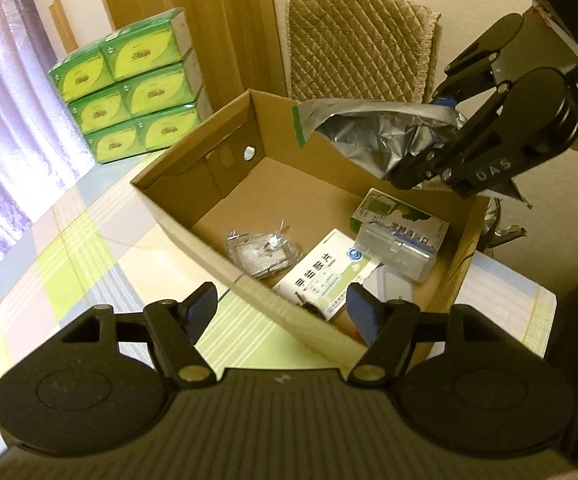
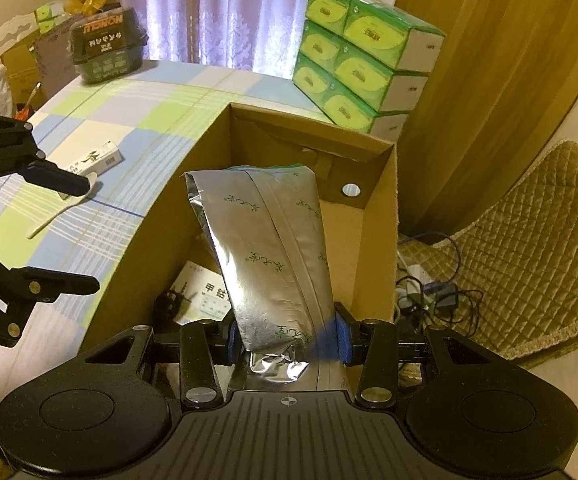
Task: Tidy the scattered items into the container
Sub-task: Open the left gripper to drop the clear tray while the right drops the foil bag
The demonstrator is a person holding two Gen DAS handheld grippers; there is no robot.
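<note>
Left gripper, matte black, jaws apart over checked tablecloth; small white carton and pale spoon beneath. Open cardboard box holding flat packets. Right gripper clamped on crinkled silver foil bag above box.

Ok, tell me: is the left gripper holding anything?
No. The left gripper is open with nothing between its fingers, above the cardboard box.

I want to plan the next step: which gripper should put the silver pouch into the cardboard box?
Right gripper: shut on the silver foil pouch, above the cardboard box. Left gripper is open, empty.
</note>
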